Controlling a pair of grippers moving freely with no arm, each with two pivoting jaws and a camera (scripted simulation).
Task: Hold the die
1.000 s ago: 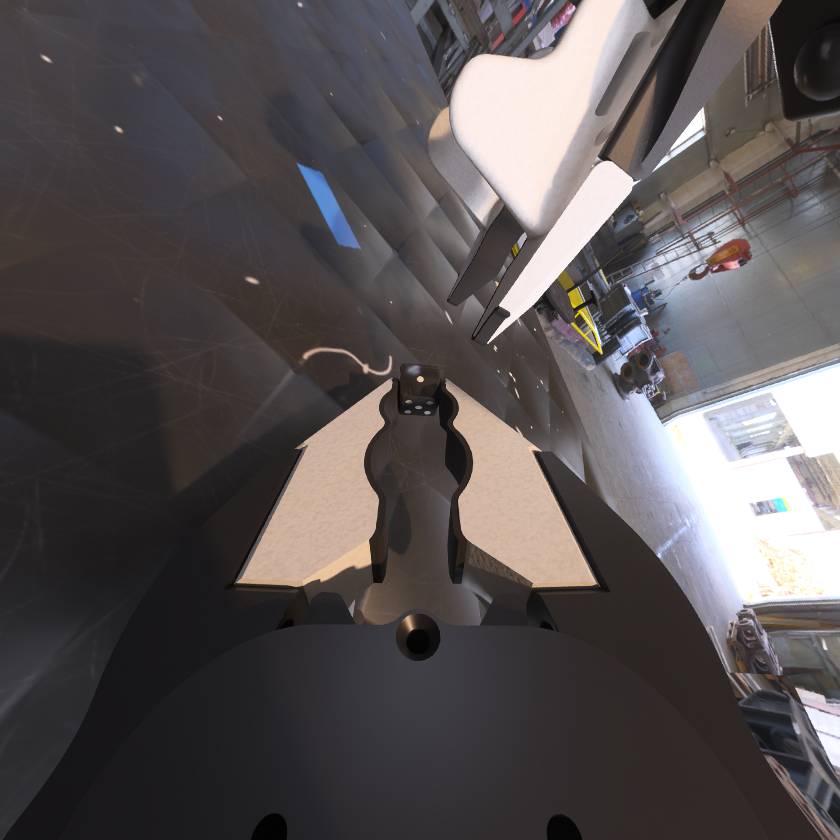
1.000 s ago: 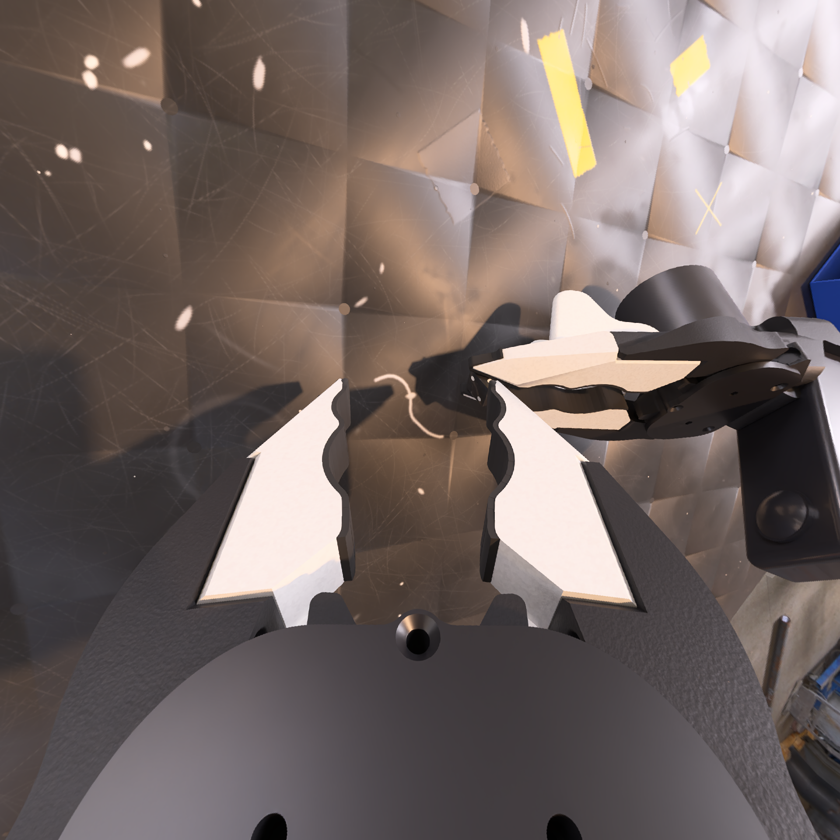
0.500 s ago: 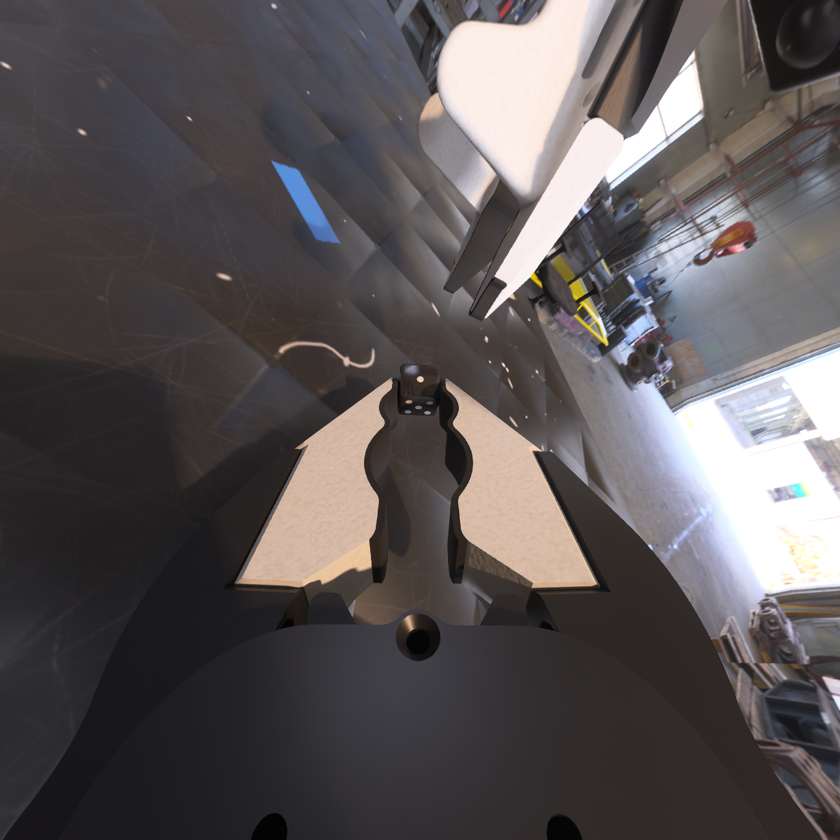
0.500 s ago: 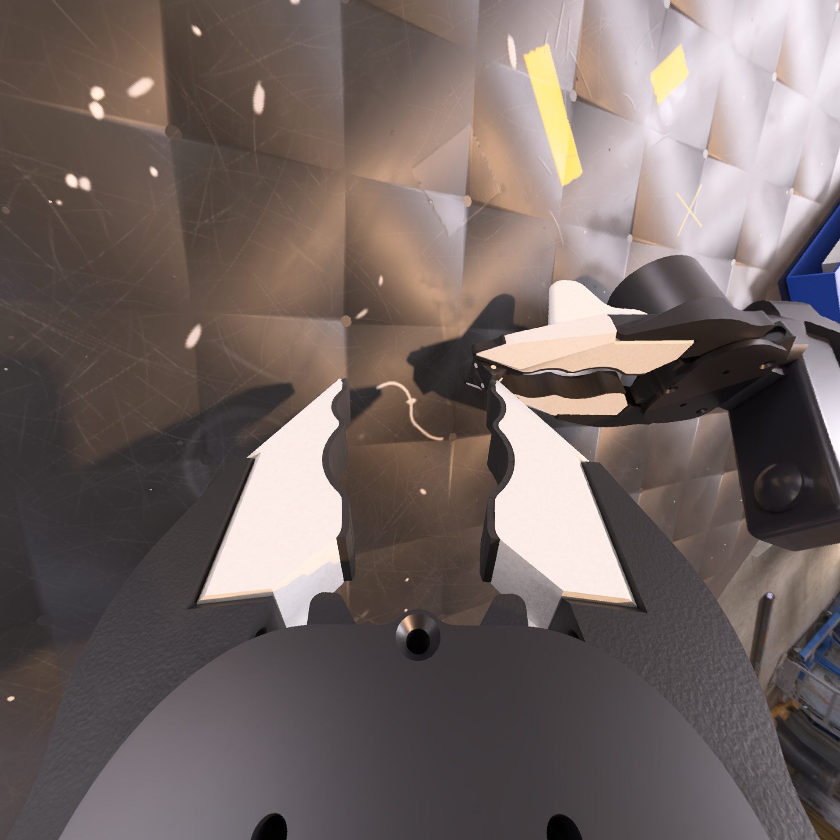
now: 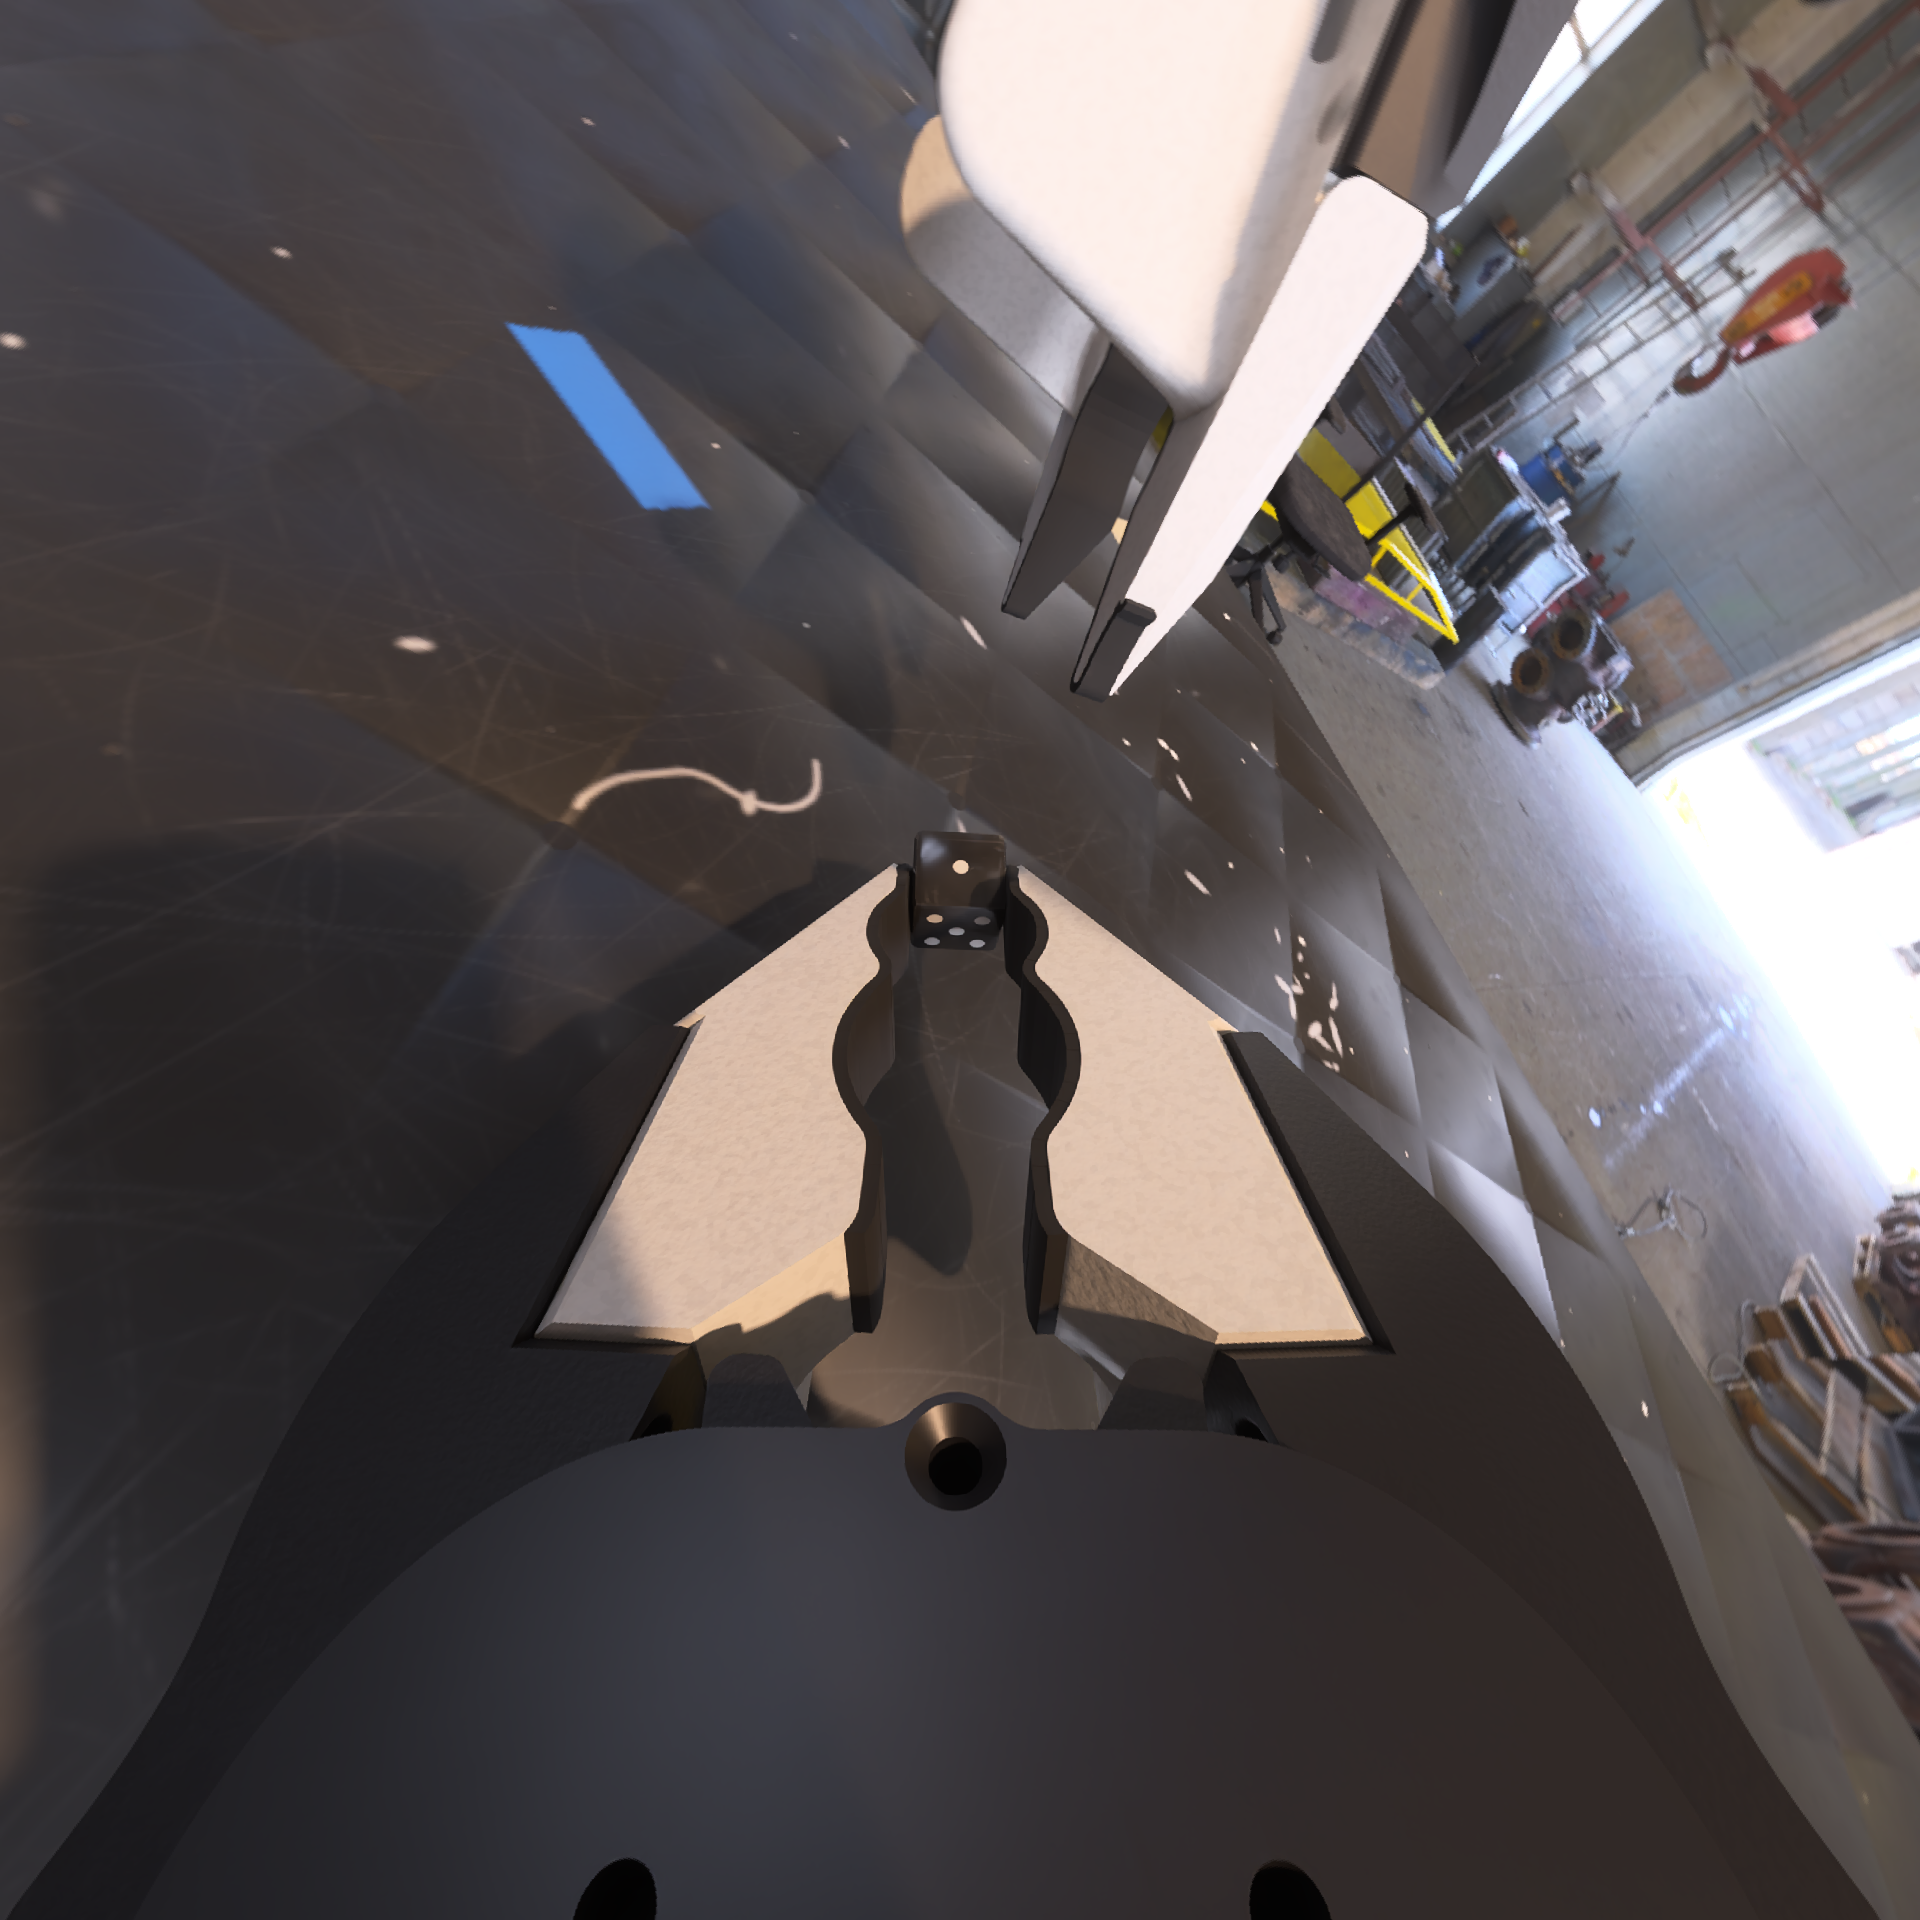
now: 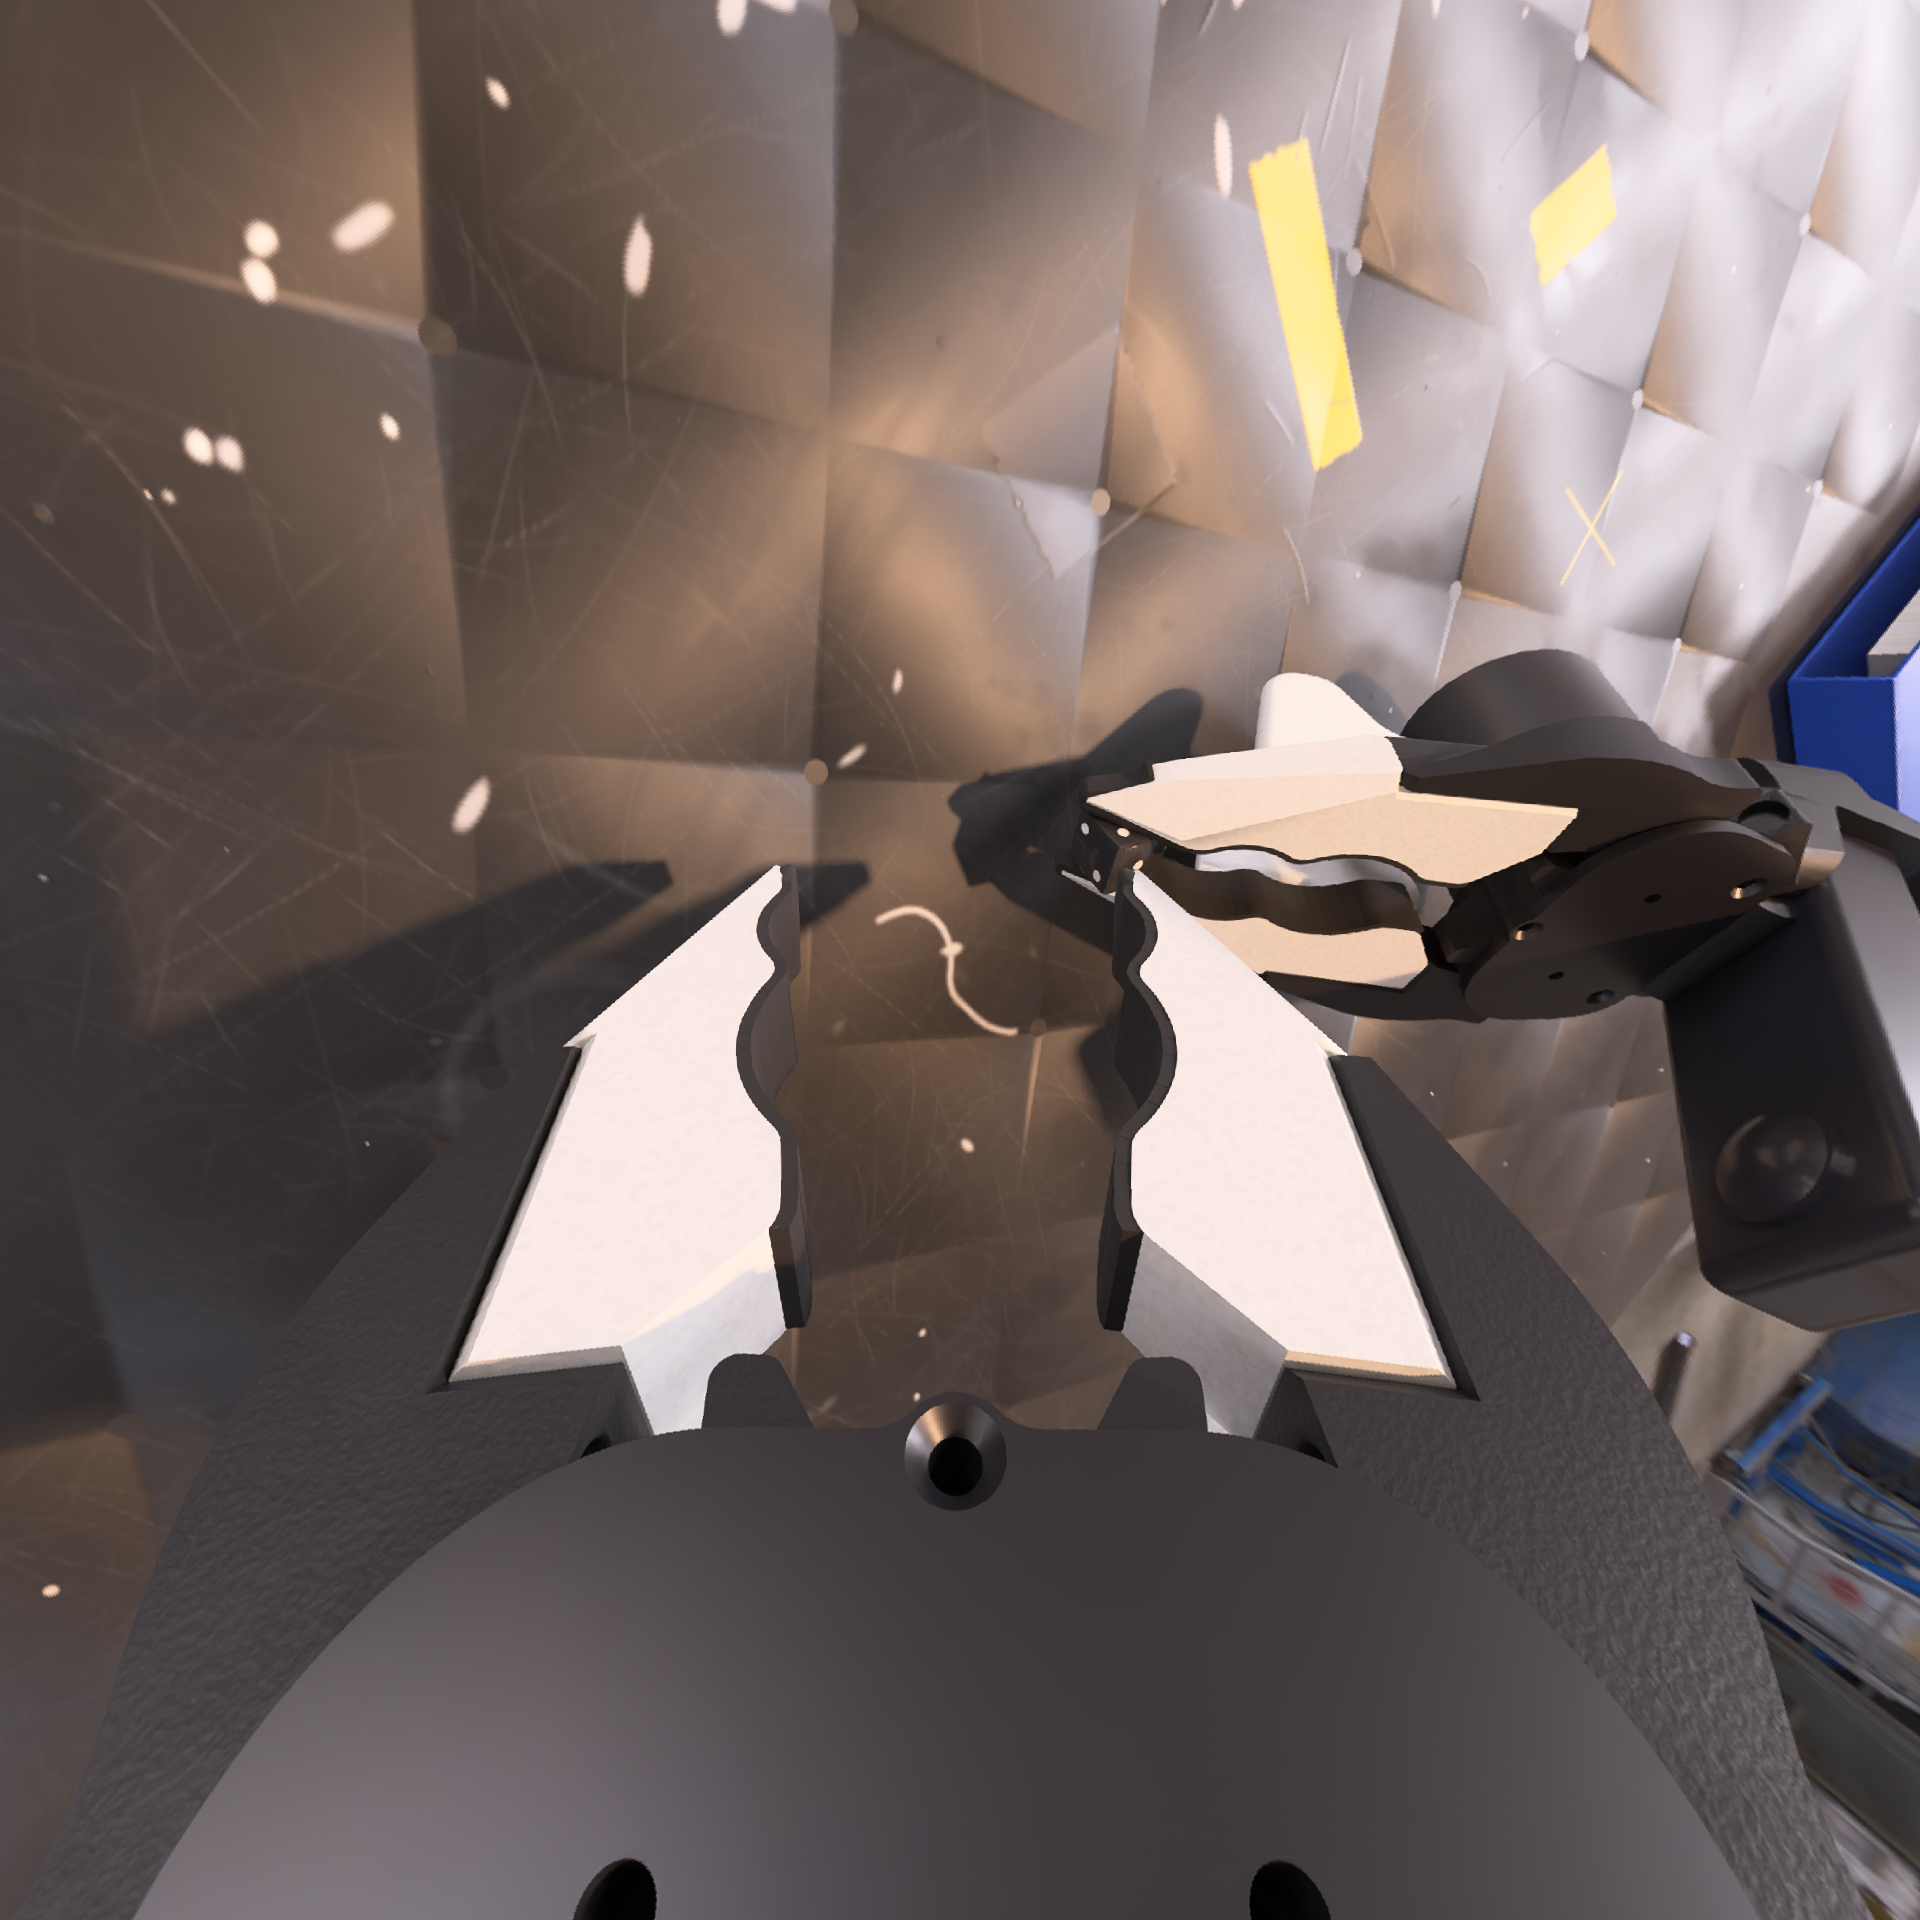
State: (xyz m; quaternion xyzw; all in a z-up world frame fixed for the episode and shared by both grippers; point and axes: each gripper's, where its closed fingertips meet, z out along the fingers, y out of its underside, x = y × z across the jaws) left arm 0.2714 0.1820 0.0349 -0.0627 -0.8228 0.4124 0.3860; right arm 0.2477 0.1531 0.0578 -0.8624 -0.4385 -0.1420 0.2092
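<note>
While the left gripper [image 5: 958, 883] pinches the small black die [image 5: 957, 902] at its fingertips above the scratched metal desk [image 5: 312, 727], well inside its edges, the right gripper [image 6: 956, 894] hangs spread and empty; the die looks light, hard and slippery, best squeezed on opposite flat faces.

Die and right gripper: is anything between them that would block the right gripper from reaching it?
Nothing visible. The die is pinched at the fingertips of the left gripper. The right gripper is open and empty beside it, with only bare metal table between its fingers.
</note>
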